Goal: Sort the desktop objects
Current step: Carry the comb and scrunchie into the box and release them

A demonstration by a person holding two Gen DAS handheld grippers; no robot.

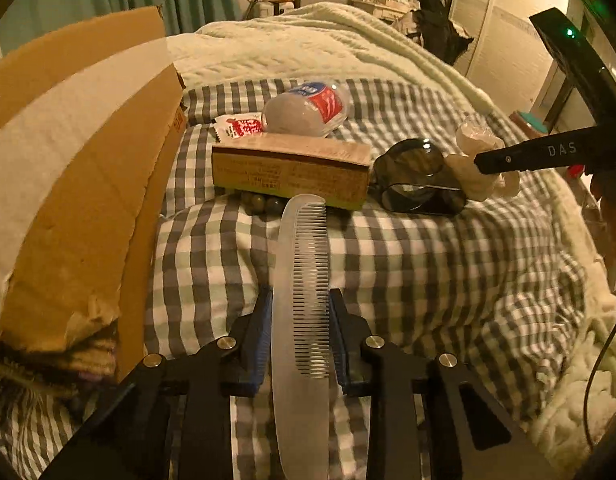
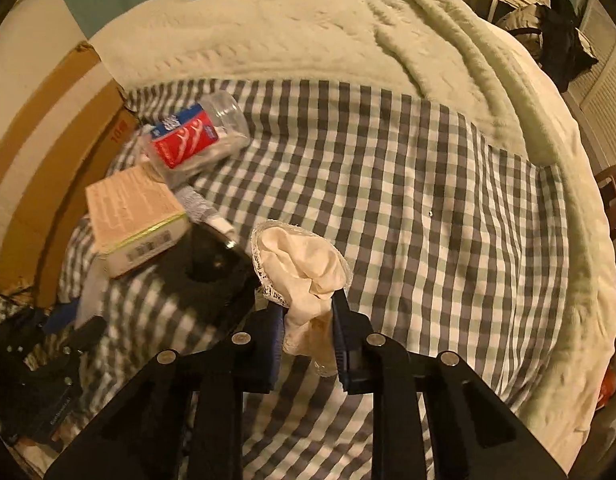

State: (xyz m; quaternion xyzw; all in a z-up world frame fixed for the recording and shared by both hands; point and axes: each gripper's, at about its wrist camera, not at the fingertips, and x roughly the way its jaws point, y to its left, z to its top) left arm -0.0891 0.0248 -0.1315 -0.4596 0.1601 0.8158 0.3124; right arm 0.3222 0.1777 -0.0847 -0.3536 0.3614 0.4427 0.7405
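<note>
Keeping both grasps firm through the lift is, by my judgement, what this step asks. At the bed's left edge stands the cardboard box (image 1: 80, 184), open-flapped and the likely bin for sorted things. Just right of it, the left gripper (image 1: 299, 328) has its jaws closed on the translucent comb (image 1: 304, 280), the blue pads pressing its flat sides near mid-length, so the long toothed end sticks out ahead toward the flat carton (image 1: 290, 174); a grip this central should balance, but the smooth plastic could pivot if swung fast. Behind the carton lies a clear bottle (image 1: 308, 108) with a red and blue label, and to its right dark sunglasses (image 1: 416, 180). Farther right, the right gripper (image 2: 308, 332) pinches a cream lace-edged cloth (image 2: 300, 264), bunched between its narrowed jaws above the checked bed cover (image 2: 428, 200). Its loose folds may snag the sunglasses, so raising it clear first seems wise.
</note>
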